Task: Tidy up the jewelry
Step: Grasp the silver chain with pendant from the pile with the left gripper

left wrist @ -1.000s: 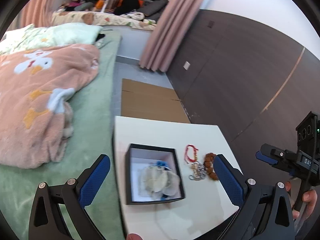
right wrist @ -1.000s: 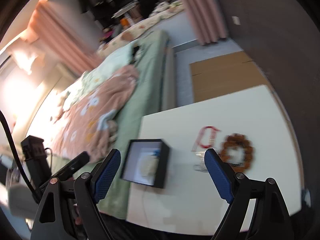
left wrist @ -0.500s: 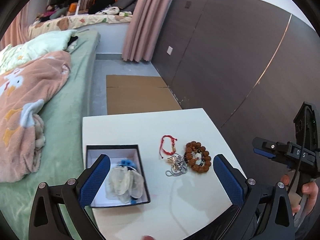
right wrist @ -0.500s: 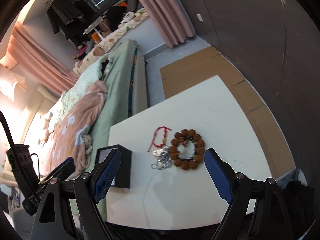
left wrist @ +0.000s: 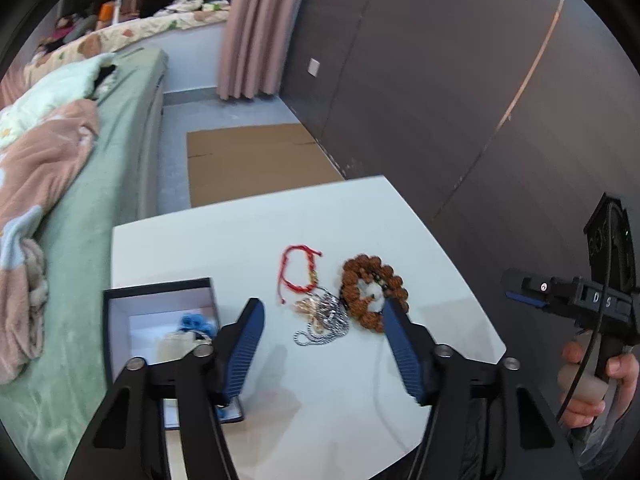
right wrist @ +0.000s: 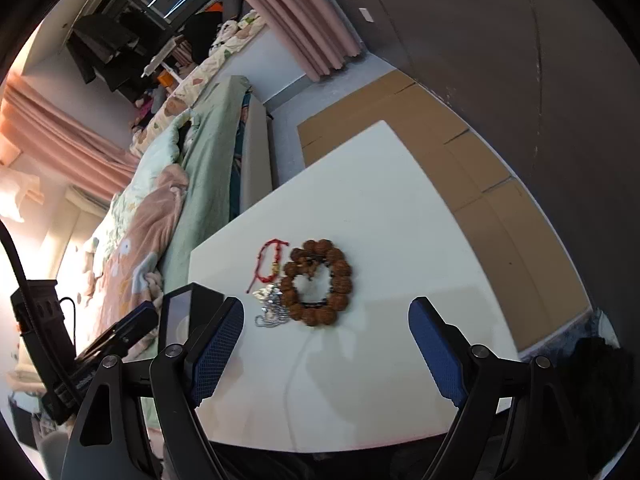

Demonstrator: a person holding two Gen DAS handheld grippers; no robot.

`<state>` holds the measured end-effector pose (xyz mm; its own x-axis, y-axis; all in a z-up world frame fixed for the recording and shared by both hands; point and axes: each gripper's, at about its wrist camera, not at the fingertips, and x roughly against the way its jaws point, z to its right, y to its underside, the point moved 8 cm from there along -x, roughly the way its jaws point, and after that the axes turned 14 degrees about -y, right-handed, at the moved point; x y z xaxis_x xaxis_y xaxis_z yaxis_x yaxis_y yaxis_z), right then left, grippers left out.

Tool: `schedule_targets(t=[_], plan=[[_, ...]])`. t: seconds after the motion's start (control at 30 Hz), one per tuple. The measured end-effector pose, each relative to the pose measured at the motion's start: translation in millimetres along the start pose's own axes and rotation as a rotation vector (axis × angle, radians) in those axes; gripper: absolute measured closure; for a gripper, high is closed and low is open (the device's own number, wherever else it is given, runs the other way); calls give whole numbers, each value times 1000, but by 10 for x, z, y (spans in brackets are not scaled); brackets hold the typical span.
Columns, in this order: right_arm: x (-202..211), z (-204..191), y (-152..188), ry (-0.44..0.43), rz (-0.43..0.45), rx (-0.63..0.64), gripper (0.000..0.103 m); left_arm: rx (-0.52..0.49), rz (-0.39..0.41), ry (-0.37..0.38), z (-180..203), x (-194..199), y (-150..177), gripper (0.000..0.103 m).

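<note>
White surface [left wrist: 248, 236] sitting beside a bed with a green sheet [left wrist: 116, 184]. Peach patterned blanket [left wrist: 36, 184] lying bunched on the sheet, pale green pillow [left wrist: 44, 96] just behind it. Flat cardboard [left wrist: 256, 160] lying on the grey floor beyond the surface, against the dark panel wall [left wrist: 460, 80]. Pink curtain [left wrist: 260, 28] hanging at the far end, white wall socket [left wrist: 314, 66] showing near it.

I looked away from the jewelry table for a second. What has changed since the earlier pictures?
Only the grippers moved. The left gripper swung from over the black box to the right, so its open fingers now frame the silver chain. The right gripper steadied over the wooden bead bracelet, also open. Nothing was grasped or released. The bracelet, chain, red cord bracelet and box lie where they were.
</note>
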<state>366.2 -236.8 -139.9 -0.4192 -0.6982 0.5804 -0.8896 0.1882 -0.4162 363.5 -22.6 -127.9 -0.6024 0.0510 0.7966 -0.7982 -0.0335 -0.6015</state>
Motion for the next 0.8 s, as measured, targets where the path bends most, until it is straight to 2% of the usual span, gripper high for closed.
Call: schedule_targets(t=[0.07,0.27,0.47,0.63,0.8], plan=[[3,77,3,2,1,-14,17,-26,-13,-2,94,-74,40,54],[36,282,38,4,5,-41,17,-98,-67,-4,332,-365,209,65],[40,403,104,8,-2,-57,17,-147,-108,-41,439,-674,311,70],[11,452,139,8,-12,-64,17,-200,-121,-72,508,-851,319,70],[-38,409,143,4,-22,-55,18,-213,-128,-92,519,-1000,309,70]])
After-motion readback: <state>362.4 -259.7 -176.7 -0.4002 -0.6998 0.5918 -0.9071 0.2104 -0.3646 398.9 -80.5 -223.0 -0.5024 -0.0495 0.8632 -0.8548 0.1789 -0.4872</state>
